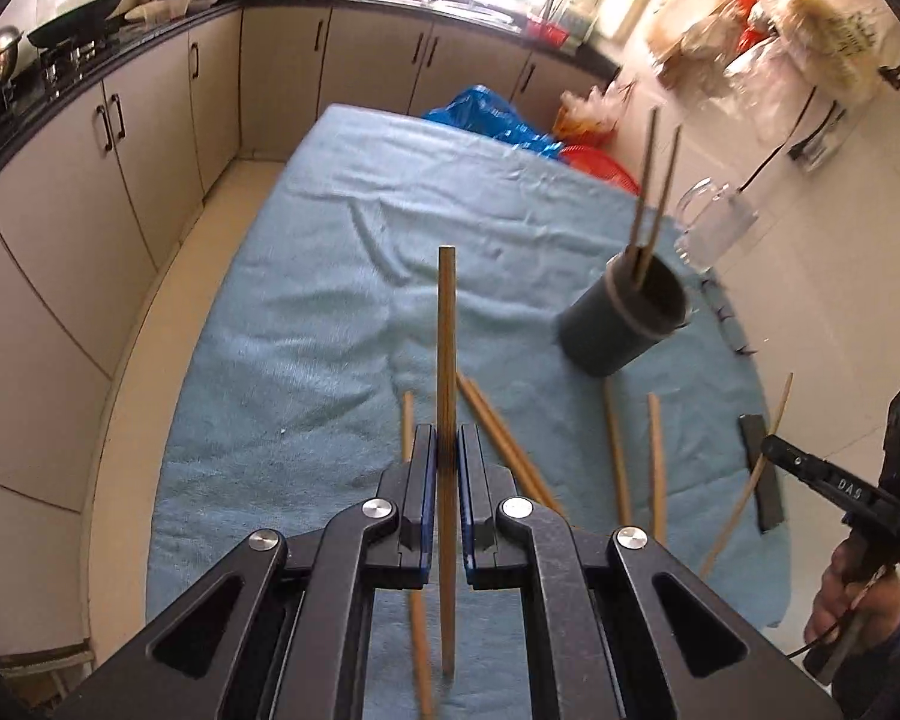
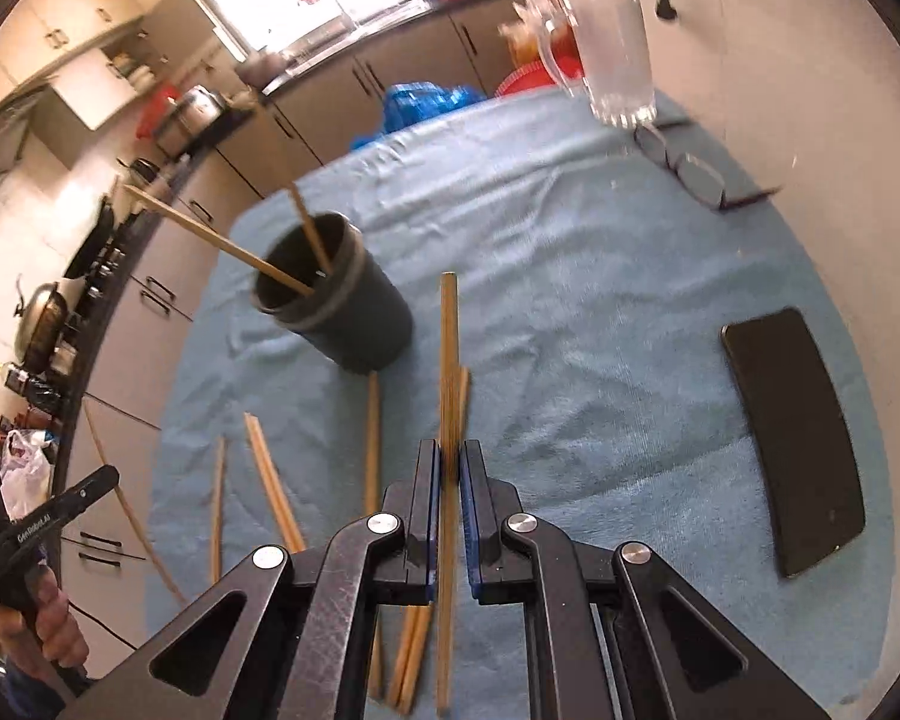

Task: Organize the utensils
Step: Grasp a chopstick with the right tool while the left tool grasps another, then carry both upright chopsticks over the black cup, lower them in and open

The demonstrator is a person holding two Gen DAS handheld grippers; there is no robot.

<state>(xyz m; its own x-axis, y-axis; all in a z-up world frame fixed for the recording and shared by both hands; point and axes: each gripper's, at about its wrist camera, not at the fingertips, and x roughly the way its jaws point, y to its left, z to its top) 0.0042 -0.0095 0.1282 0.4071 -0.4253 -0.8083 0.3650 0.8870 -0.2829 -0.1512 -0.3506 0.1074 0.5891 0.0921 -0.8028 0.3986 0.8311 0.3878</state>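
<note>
Nearest in the left wrist view, the left tool is pressed tight on a single wooden chopstick, which stands up between its jaws and pokes out above and below them. In the right wrist view, the right tool pinches another chopstick the same way. Beneath both tools, several loose chopsticks lie scattered on a tabletop covered by a blue towel. A black phone lies flat on the towel off to the right. Further back a dark round cup stands on the towel, with two chopsticks leaning inside it. Beyond it, near the wall, are a pair of glasses and a clear glass mug. Kitchen cabinets run along the far side.
</note>
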